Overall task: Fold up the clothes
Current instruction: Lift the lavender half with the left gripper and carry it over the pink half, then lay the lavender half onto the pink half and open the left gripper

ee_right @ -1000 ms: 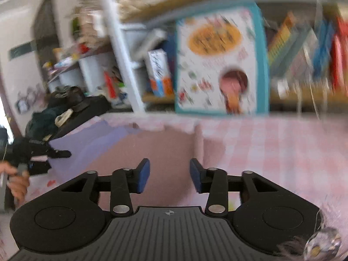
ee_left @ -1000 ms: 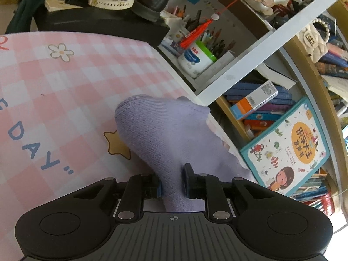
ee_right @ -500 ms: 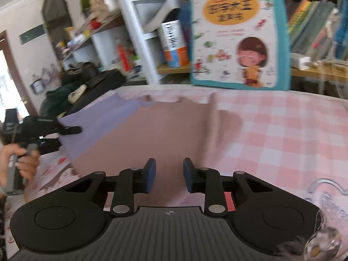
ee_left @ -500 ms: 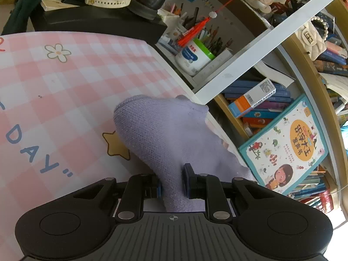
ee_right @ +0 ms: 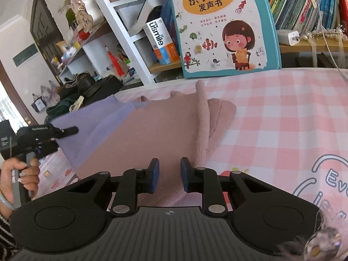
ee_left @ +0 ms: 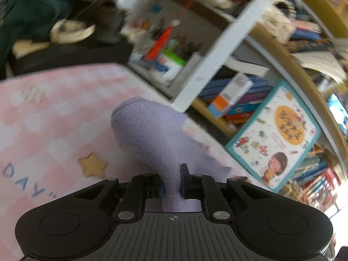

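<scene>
The garment (ee_right: 139, 134) lies on the checked cloth (ee_right: 282, 117) in front of the bookshelf, its lilac side (ee_left: 152, 134) turned up at one edge and its dusty-pink side spread flat toward the picture book (ee_right: 221, 21). The left gripper (ee_left: 171, 182) has a bunch of the lilac fabric pinched between its pads, and its jaws are closing tighter on it; the view from that wrist is smeared, so the hand looks to be in motion. The risk I see is on the other side: the right gripper (ee_right: 169, 176) hovers low over the pink edge with its jaws closing and a clear gap between the pads, and I cannot tell whether any fabric is caught in them. If they shut on air, or on a single thin layer, a pull from the left would drag the whole piece askew and the fold would come out crooked, perhaps bunching the ridge (ee_right: 202, 119) that already stands up near the middle. Both grippers point gently downward across the table; in the right view, the person's hand (ee_right: 21, 178) wraps the left grip's handle.
</scene>
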A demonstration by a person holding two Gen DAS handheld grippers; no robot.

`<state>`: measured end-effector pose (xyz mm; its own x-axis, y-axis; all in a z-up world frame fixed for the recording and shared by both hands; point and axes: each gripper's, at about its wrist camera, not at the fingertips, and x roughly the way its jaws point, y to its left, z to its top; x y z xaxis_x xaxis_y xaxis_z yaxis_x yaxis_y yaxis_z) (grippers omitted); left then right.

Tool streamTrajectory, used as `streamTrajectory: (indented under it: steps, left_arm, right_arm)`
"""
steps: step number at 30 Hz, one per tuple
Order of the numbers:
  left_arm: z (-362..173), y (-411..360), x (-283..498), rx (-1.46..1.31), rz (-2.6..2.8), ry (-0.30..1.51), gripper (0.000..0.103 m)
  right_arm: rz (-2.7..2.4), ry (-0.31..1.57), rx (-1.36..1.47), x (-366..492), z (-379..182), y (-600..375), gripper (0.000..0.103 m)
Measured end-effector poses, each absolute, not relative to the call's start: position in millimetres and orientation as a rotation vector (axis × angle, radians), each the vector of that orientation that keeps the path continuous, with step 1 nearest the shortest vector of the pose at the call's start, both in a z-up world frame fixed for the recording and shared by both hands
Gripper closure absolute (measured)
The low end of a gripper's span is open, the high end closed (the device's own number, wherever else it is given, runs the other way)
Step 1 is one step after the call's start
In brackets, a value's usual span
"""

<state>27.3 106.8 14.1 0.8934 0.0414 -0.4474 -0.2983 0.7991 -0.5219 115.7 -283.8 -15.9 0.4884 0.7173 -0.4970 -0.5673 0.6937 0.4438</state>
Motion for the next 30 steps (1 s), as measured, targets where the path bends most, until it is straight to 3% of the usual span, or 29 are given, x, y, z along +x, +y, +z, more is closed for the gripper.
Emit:
streamTrajectory:
  steps: [12,18,22,30]
  left_arm:
    - [73.1,-5.8,29.4,-0.212,-0.041,0.320,0.091]
    - [35.0,-113.0,35.2,0.288,-0.206,0.520,0.089]
    - [13.8,-139.6,30.2,0.494,-0.214,0.532,0.086]
    - [19.3,-133.5,25.8,0.449,-0.249,0.545,0.078]
  right_arm:
    - [0.781,0.706,0.233,114.9,-17.6,-283.5,0.083]
    - [0.783,0.707,0.239,115.1,-17.5,-284.5,0.083]
    - [0.790,0.716,0.256,117.3,-18.6,-287.7,0.083]
    - [0.794,0.723,0.270,117.3,-19.6,-290.2,0.083]
